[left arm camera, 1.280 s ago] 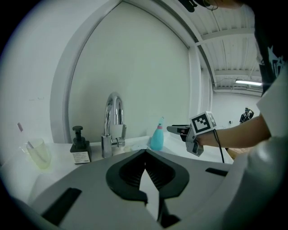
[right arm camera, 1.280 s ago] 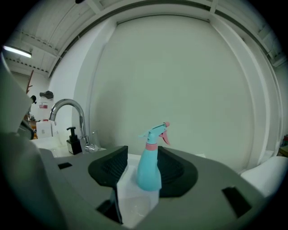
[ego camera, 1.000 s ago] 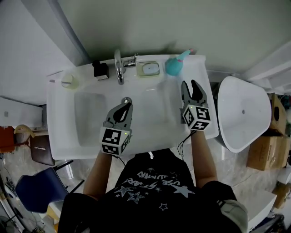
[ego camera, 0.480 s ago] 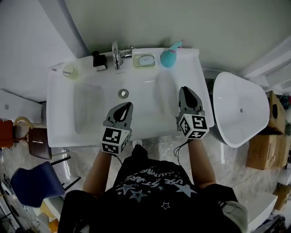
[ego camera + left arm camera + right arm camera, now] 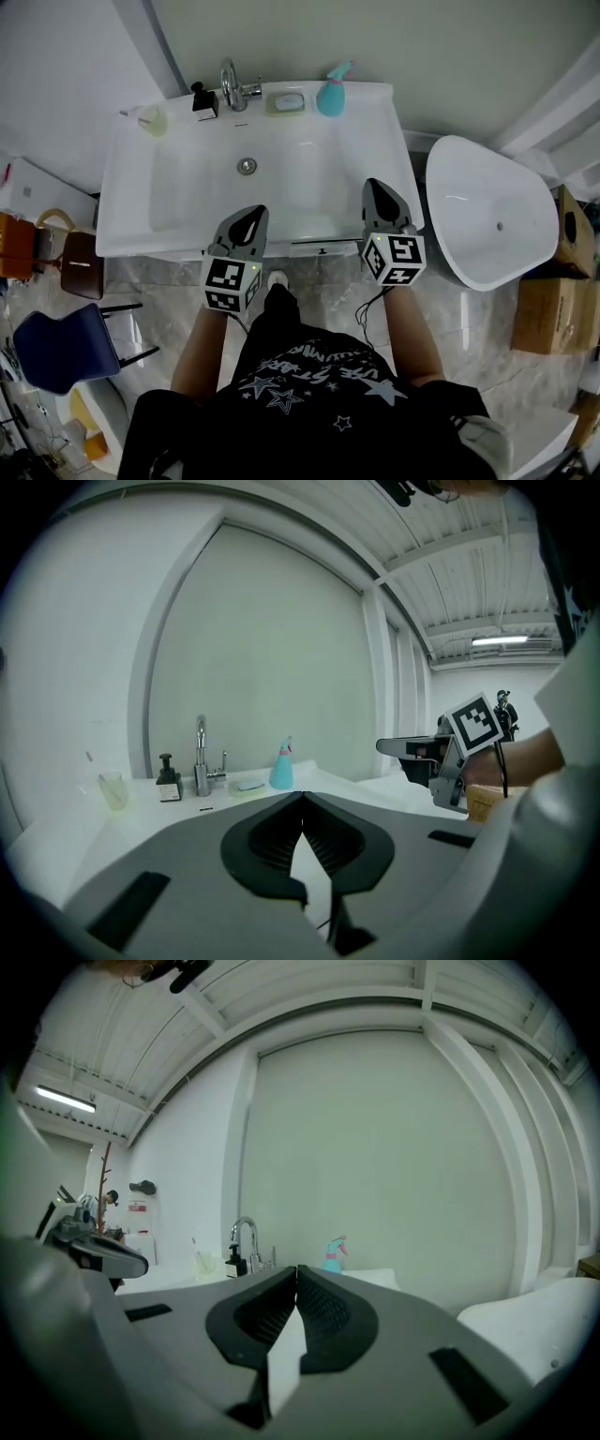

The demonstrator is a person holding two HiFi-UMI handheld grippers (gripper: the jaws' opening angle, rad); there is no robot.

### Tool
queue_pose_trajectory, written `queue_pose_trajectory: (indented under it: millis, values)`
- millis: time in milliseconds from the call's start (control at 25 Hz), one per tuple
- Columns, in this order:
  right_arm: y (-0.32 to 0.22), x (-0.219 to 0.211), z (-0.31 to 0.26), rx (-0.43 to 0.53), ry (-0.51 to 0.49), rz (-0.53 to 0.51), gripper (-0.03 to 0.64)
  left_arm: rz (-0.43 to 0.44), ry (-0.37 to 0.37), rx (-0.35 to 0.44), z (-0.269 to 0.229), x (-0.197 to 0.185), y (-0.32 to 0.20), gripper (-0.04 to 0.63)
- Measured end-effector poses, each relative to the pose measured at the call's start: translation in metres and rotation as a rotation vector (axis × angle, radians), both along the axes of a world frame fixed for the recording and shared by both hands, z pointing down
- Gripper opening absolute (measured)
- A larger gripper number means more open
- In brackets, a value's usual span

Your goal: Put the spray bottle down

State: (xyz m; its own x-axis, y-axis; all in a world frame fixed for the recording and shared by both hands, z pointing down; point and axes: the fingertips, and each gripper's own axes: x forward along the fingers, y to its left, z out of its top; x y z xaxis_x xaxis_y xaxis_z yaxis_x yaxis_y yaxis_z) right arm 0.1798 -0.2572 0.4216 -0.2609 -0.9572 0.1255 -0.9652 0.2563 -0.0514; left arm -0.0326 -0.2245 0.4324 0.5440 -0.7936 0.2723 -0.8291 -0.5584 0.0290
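Note:
The teal spray bottle (image 5: 330, 92) with a pink nozzle stands upright on the back rim of the white sink (image 5: 394, 150), right of the soap dish. It also shows far off in the left gripper view (image 5: 281, 769) and the right gripper view (image 5: 333, 1254). My left gripper (image 5: 255, 212) hovers at the sink's front edge, shut and empty. My right gripper (image 5: 375, 185) is by the front right corner; its jaws have just been closing on nothing and are now shut. Both grippers are well away from the bottle.
A chrome faucet (image 5: 230, 86), a black pump bottle (image 5: 201, 100), a soap dish (image 5: 284, 101) and a cup (image 5: 153, 119) line the back rim. A white tub (image 5: 487, 216) stands to the right, with cardboard boxes (image 5: 553, 309) beyond. A blue chair (image 5: 66, 342) is lower left.
Both grippers have drawn back from over the basin to its front edge. The right jaws went from open to shut. The spray bottle stayed on the back rim.

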Motion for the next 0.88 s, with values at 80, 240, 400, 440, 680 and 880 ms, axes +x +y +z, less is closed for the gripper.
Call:
queue_pose_trajectory:
  millis: [80, 240, 400, 440, 680, 880]
  values:
    - [0.022, 0.003, 0.000, 0.002, 0.008, -0.019, 0.014, -0.011, -0.002, 0.009, -0.003, 0.006, 0.023, 0.015]
    - [0.067, 0.013, 0.001, -0.001, 0.002, -0.048, 0.012, -0.028, -0.010, 0.004, 0.001, 0.019, 0.075, 0.015]
    - [0.109, 0.023, 0.008, -0.016, -0.029, -0.064, 0.012, -0.039, -0.016, -0.018, 0.008, 0.029, 0.126, 0.015]
    - [0.118, 0.025, 0.011, -0.023, -0.034, -0.070, 0.012, -0.044, -0.020, -0.021, 0.010, 0.031, 0.137, 0.015]
    - [0.154, 0.025, 0.019, -0.048, -0.056, -0.123, 0.012, -0.100, -0.027, -0.031, 0.008, 0.029, 0.194, 0.015]
    - [0.166, 0.017, 0.018, -0.048, -0.080, -0.162, 0.012, -0.133, -0.047, -0.039, 0.006, 0.024, 0.221, 0.015]
